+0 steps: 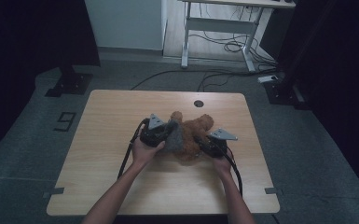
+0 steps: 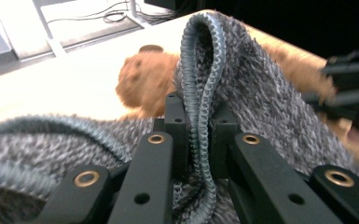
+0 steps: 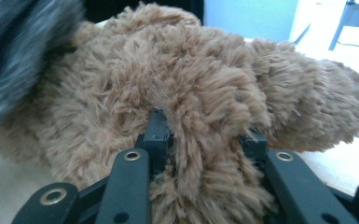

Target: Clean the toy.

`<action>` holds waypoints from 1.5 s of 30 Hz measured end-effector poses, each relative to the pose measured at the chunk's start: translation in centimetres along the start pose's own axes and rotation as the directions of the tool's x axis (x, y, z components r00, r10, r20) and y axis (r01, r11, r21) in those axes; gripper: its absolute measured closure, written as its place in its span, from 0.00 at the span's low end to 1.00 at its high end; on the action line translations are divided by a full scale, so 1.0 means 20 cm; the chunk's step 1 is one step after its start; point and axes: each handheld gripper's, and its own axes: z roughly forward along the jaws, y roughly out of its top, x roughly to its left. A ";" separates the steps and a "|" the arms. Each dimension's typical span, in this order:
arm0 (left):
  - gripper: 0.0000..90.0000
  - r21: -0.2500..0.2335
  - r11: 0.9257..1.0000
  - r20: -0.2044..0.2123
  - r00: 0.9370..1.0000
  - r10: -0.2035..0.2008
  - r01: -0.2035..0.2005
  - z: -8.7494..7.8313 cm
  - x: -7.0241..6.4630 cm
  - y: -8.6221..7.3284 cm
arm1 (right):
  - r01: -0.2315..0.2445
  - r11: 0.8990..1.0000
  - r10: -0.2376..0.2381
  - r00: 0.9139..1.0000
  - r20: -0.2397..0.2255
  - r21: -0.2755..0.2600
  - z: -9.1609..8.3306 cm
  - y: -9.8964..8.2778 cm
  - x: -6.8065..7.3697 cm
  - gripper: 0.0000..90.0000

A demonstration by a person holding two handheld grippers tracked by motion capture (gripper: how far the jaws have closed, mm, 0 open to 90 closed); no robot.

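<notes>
Left tongs pinch the grey knit draped over the plush bear, which right tongs clamp.

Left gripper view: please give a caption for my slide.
Left gripper pinching grey knitted garment's ribbed edge beside brown plush toy.

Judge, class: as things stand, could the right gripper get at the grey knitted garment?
Probably not yet. The right gripper is shut on the brown plush toy, so its jaws are occupied. The grey knitted garment lies close by, clamped in the left gripper; nothing else blocks the way.
</notes>
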 end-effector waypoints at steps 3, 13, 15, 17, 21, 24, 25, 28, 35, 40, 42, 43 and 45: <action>0.90 -0.004 1.000 0.005 1.000 0.020 -0.020 0.06 -0.08 0.07 | 0.024 1.000 -0.024 0.999 -0.022 -0.009 -0.03 -0.02 0.03 0.72; 0.90 0.093 0.993 -0.025 0.997 0.076 -0.073 0.28 -0.22 0.08 | 0.082 0.997 -0.082 0.996 -0.038 -0.007 -0.09 -0.09 0.07 0.72; 0.90 0.090 0.994 -0.030 0.997 0.071 -0.068 0.25 -0.19 0.07 | 0.084 0.996 -0.084 0.996 -0.037 -0.007 -0.09 -0.09 0.08 0.72; 0.90 0.099 0.994 -0.058 0.997 0.058 -0.053 0.20 -0.14 0.04 | 0.078 0.997 -0.078 0.996 -0.030 -0.004 -0.10 -0.09 0.08 0.72; 0.91 0.085 0.996 -0.064 0.997 0.036 -0.030 0.08 -0.06 -0.02 | 0.073 0.997 -0.073 0.997 -0.032 -0.001 -0.11 -0.09 0.09 0.72; 0.91 0.072 0.996 -0.107 0.993 0.054 -0.047 -0.02 -0.03 -0.07 | 0.056 0.998 -0.056 0.998 -0.025 0.005 -0.11 -0.09 0.10 0.72; 0.91 0.070 0.997 -0.120 0.992 0.050 -0.041 -0.05 -0.01 -0.09 | 0.049 0.999 -0.049 0.999 -0.025 0.004 -0.12 -0.09 0.10 0.72; 0.91 0.056 0.998 -0.136 0.991 0.000 0.008 -0.12 0.09 -0.15 | 0.042 0.999 -0.042 0.999 -0.032 -0.010 -0.12 -0.11 0.10 0.72; 0.91 0.074 0.996 -0.198 0.980 -0.033 0.048 -0.22 0.21 -0.24 | 0.035 0.999 -0.035 0.999 -0.039 -0.011 -0.13 -0.11 0.11 0.72; 0.91 0.101 0.988 -0.175 0.980 -0.095 0.114 -0.23 0.31 -0.32 | 0.035 0.999 -0.036 0.998 -0.047 -0.018 -0.14 -0.12 0.11 0.72; 0.91 0.074 0.990 -0.162 0.981 -0.106 0.119 -0.24 0.33 -0.31 | 0.037 0.999 -0.038 0.998 -0.050 -0.019 -0.14 -0.12 0.10 0.73; 0.91 0.055 0.992 -0.161 0.981 -0.104 0.114 -0.26 0.32 -0.30 | 0.038 0.999 -0.039 0.998 -0.052 -0.020 -0.14 -0.12 0.10 0.73; 0.91 0.021 0.995 -0.148 0.985 -0.092 0.096 -0.27 0.29 -0.24 | 0.040 0.999 -0.041 0.998 -0.057 -0.022 -0.13 -0.12 0.10 0.73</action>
